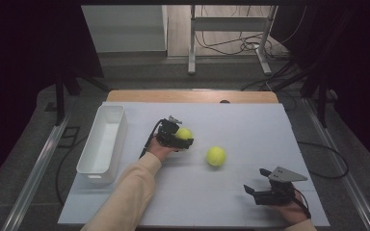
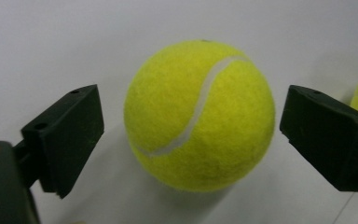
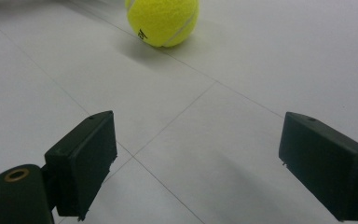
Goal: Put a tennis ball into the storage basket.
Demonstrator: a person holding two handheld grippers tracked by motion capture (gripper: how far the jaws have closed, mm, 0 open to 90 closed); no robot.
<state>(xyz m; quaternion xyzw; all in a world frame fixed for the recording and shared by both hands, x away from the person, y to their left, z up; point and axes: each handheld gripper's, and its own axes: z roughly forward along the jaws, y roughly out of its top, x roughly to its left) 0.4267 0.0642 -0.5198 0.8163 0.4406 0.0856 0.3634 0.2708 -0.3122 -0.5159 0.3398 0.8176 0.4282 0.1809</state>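
Now, as I hold things:
Left gripper: over the middle of the bench, a little toward its left edge, tipped down at the near ball.
Left jaws: apart, one on each side of the near ball; in the left gripper view I see a bare gap between each pad and the felt, so nothing is clamped.
Near ball: yellow, white seam curving across it, resting on the white bench top between my left jaws; in the high view it peeks out just beyond the gripper's black body.
Far ball: also yellow, on the bench near its middle, just to the right of my left gripper and apart from it; a sliver of it shows at the right edge of the left gripper view.
Right gripper: low over the bench by the near right corner, well apart from both balls.
Right jaws: wide apart, nothing between them but bare bench top; the far ball lies ahead of them in the right gripper view.
Bin: white, long, along the left edge of the bench.
Sleeve: pale, reaching in from the near edge to my left gripper.
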